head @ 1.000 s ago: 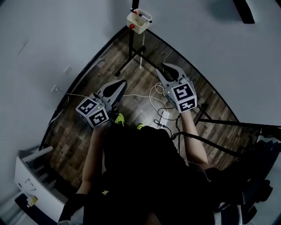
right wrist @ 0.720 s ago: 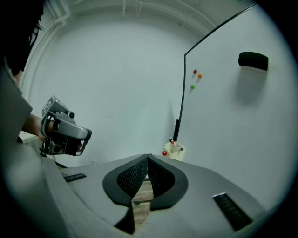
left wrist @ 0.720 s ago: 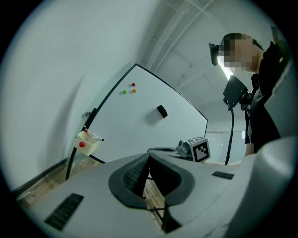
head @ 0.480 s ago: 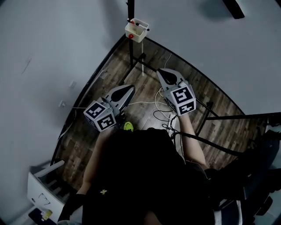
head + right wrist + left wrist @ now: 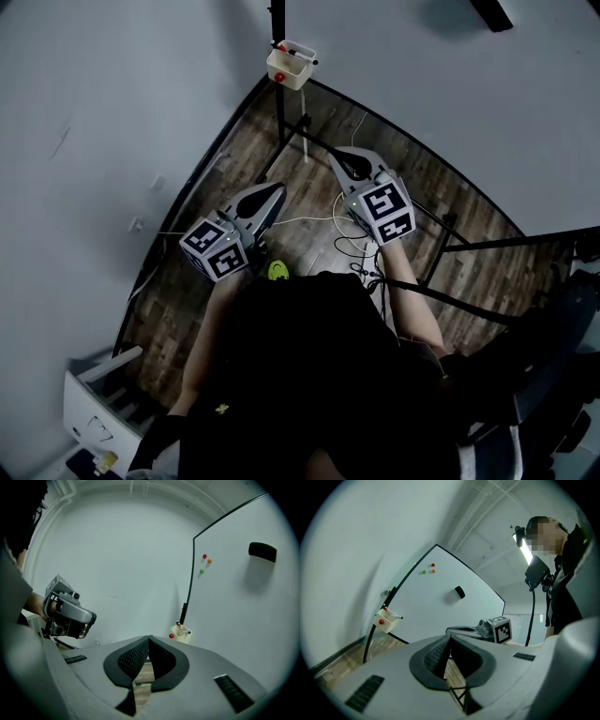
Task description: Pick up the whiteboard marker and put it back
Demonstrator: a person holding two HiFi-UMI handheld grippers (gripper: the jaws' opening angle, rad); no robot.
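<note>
**Left gripper** [image 5: 450, 640]: jaws fully closed. The ribbed pads meet at the tips with nothing between them, and the gripper touches no object. In the head view it sits left of centre, tip aimed toward the upper right.

**Right gripper** [image 5: 149, 641]: jaws fully closed, pad against pad. Only a strip of wooden floor [image 5: 234, 159] shows through the opening behind the tips. It carries nothing and contacts nothing. In the head view it sits right of centre, tip aimed toward the upper left, at the foot of the whiteboard [image 5: 440, 606].

**Whiteboard marker** [image 5: 300, 52]: lies across the top of the small cream marker tray [image 5: 289, 72], top centre of the head view. The tray hangs at the lower corner of the whiteboard frame, with a red round piece on its front wall. Both grippers are well apart from the tray.

**Other items:**
- A black eraser [image 5: 262, 551] clings to the board face.
- Three small coloured magnets [image 5: 205, 562] sit near the board's edge.
- White cables [image 5: 328, 225] lie on the floor between the two grippers.
</note>
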